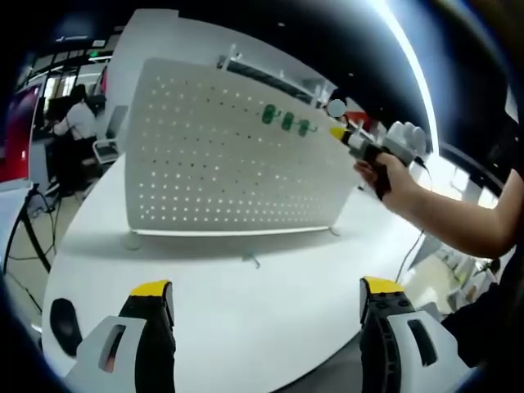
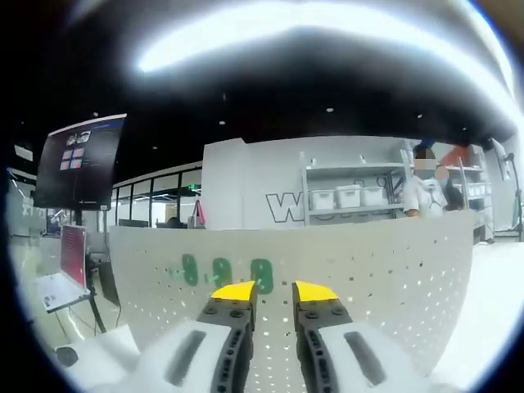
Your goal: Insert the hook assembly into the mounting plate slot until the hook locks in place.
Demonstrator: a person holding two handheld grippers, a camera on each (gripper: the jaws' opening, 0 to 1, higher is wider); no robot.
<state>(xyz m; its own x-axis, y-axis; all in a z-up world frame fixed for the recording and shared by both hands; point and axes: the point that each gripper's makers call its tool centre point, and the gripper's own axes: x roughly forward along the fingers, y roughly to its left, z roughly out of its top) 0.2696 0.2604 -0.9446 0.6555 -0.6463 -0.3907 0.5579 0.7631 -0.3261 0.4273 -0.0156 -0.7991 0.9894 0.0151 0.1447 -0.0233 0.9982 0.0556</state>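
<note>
The left gripper (image 1: 266, 307) is hovering wide open over the white table (image 1: 246, 319), holding nothing. Farther off, the right gripper (image 2: 274, 293) is nearing the pegboard (image 1: 221, 155) with jaws nearly closed; whether it is pinching anything, I cannot tell. The green hooks (image 1: 286, 120) are sitting on the board's upper rows, probably light, stiff plastic, best pinched by their bodies.

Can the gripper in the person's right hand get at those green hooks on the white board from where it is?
Probably yes. The right gripper is raised at the pegboard close beside the green hooks, jaws slightly apart, with nothing visible between them.
</note>
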